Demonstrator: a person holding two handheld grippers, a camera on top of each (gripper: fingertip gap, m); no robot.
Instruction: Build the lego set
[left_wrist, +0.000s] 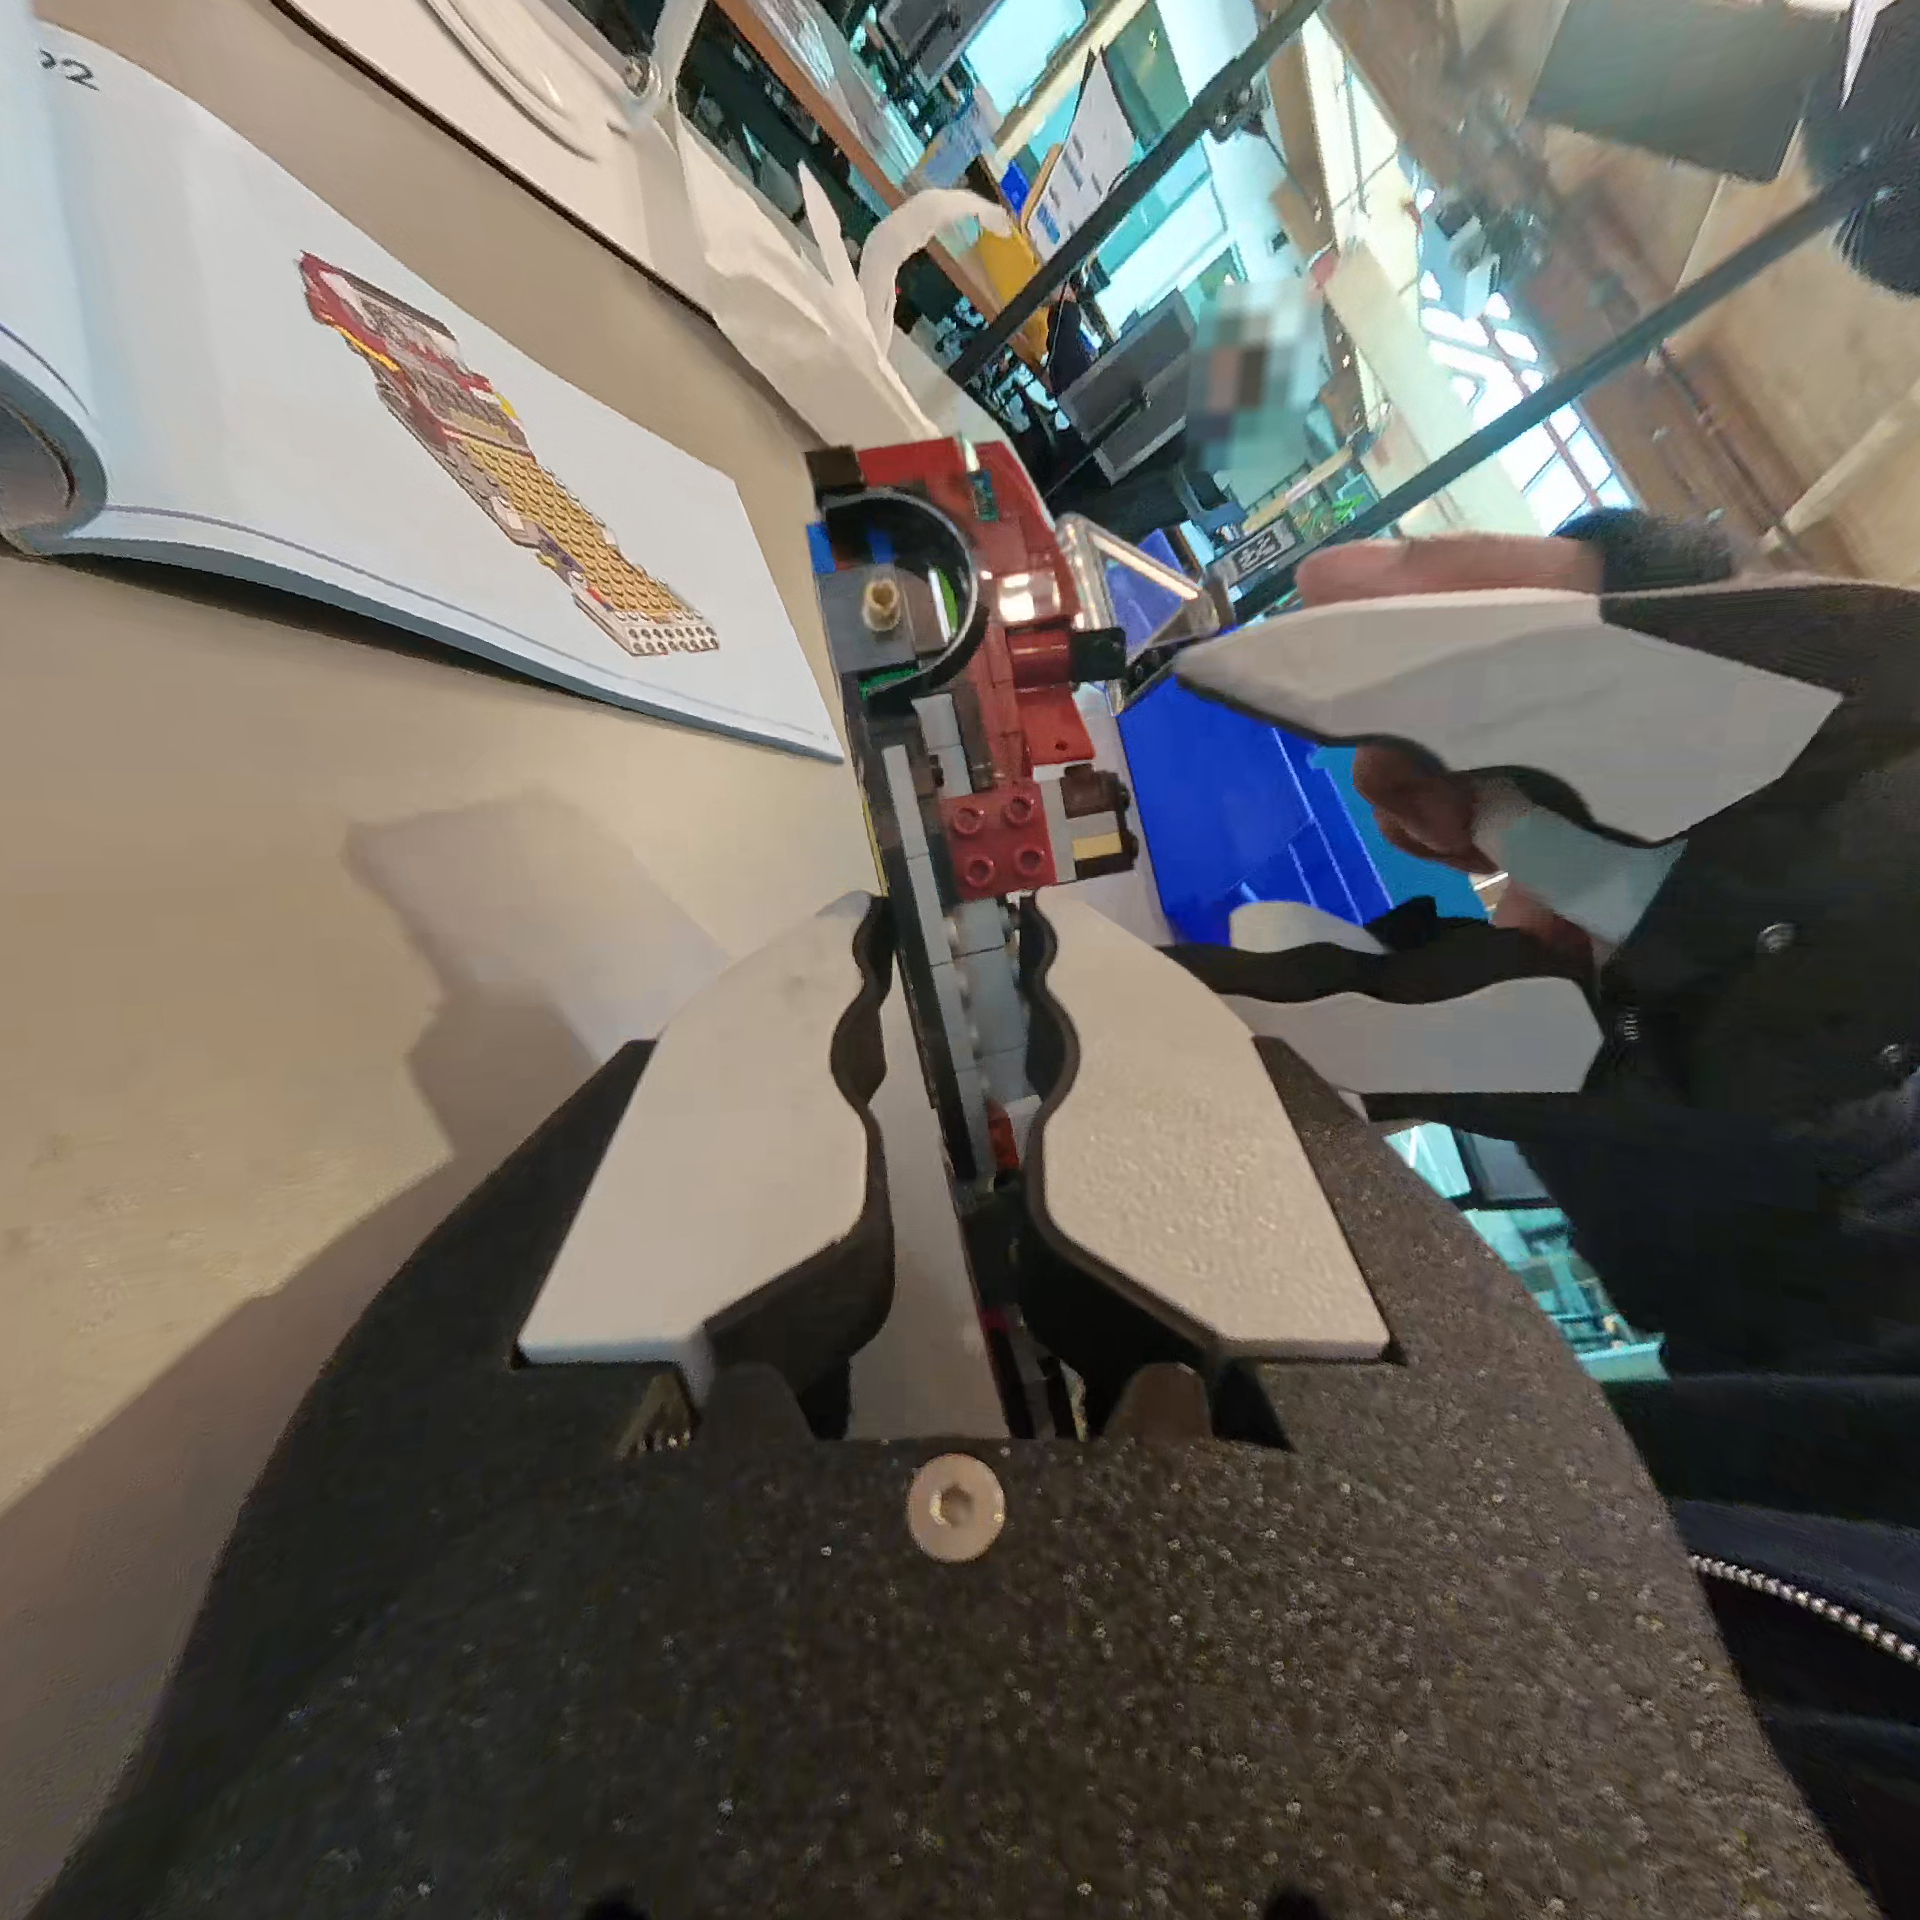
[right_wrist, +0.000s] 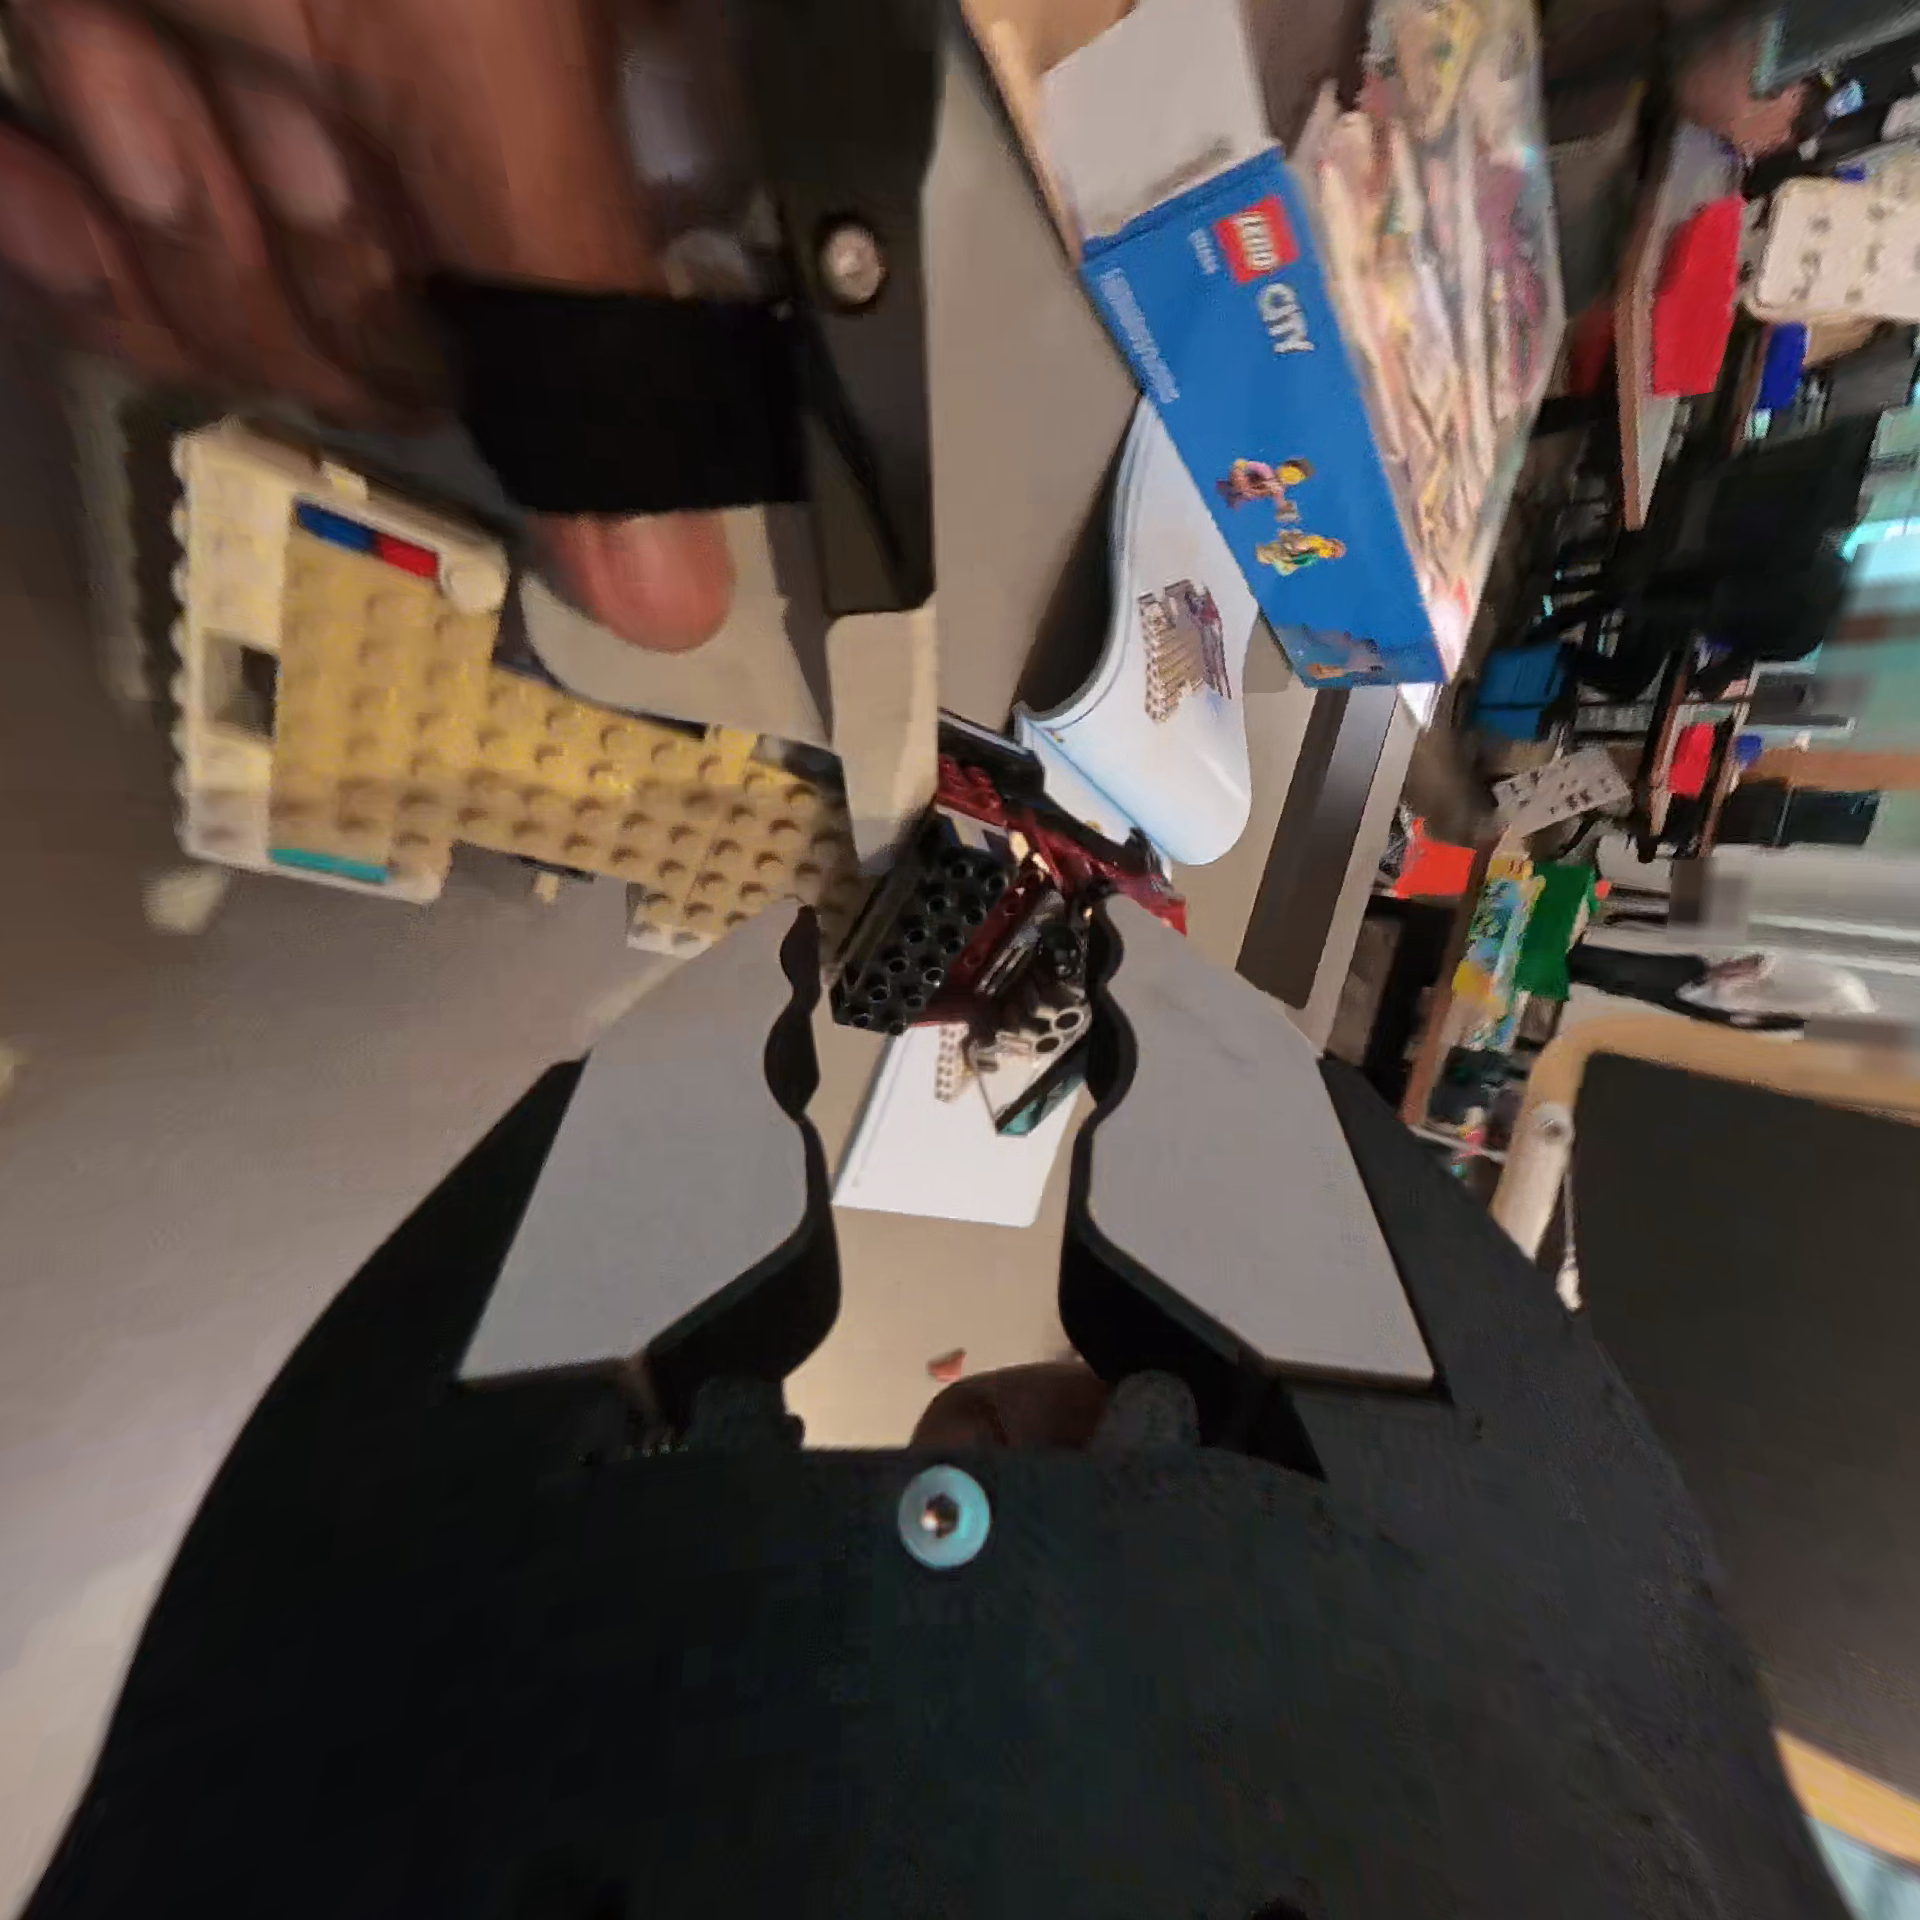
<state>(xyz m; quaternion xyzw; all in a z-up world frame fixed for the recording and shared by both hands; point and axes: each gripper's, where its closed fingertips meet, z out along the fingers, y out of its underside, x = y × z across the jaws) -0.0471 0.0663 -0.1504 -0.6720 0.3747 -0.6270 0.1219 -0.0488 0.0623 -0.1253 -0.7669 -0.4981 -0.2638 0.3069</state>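
My left tongs (left_wrist: 956, 925) pinch the grey-and-black edge of the brick model (left_wrist: 966, 727), pads pressing both faces. My right tongs (right_wrist: 961, 940) straddle its dark red and black end, one pad touching (I can't tell if they truly clamp, pic is blurry). To do this well I'd hold the left steady and square the right pads before squeezing. Below lies the beige table (left_wrist: 260, 987) w/ an open instruction booklet (left_wrist: 416, 436); beyond that a blue box (right_wrist: 1268, 416), then a cluttered workshop.
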